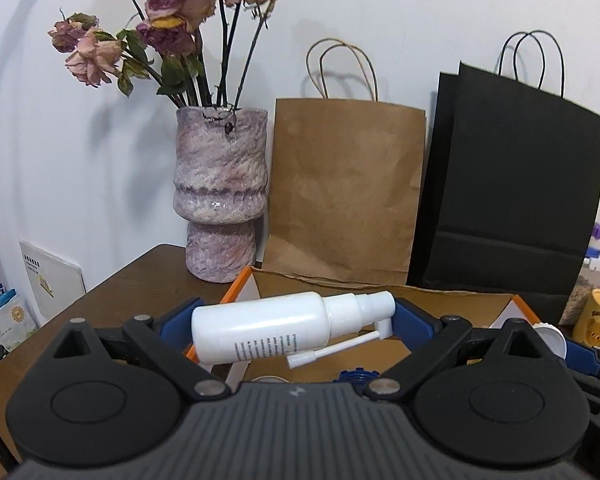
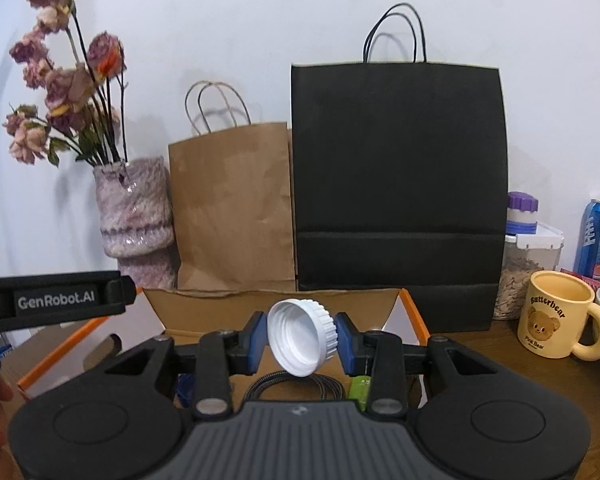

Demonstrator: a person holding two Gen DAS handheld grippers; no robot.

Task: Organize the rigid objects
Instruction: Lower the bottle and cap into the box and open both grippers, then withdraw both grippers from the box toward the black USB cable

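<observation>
My left gripper (image 1: 292, 324) is shut on a white spray bottle (image 1: 268, 326) that lies crosswise between its blue pads, its thin nozzle tube pointing down to the left. It hangs over an open cardboard box (image 1: 380, 292) with orange edges. My right gripper (image 2: 302, 336) is shut on a white ribbed bottle cap (image 2: 302, 336), tilted with its hollow side facing the camera, above the same cardboard box (image 2: 220, 304). The cap (image 1: 552, 338) also shows at the right of the left wrist view. The left gripper's body (image 2: 52, 300) shows at the left of the right wrist view.
A mottled pink vase (image 1: 220, 196) of dried roses, a brown paper bag (image 1: 344, 188) and a black paper bag (image 2: 398, 172) stand against the wall. Right of the box are a yellow bear mug (image 2: 556, 320), a seed container (image 2: 528, 264) and a blue can (image 2: 594, 236). Cables (image 2: 296, 386) lie in the box.
</observation>
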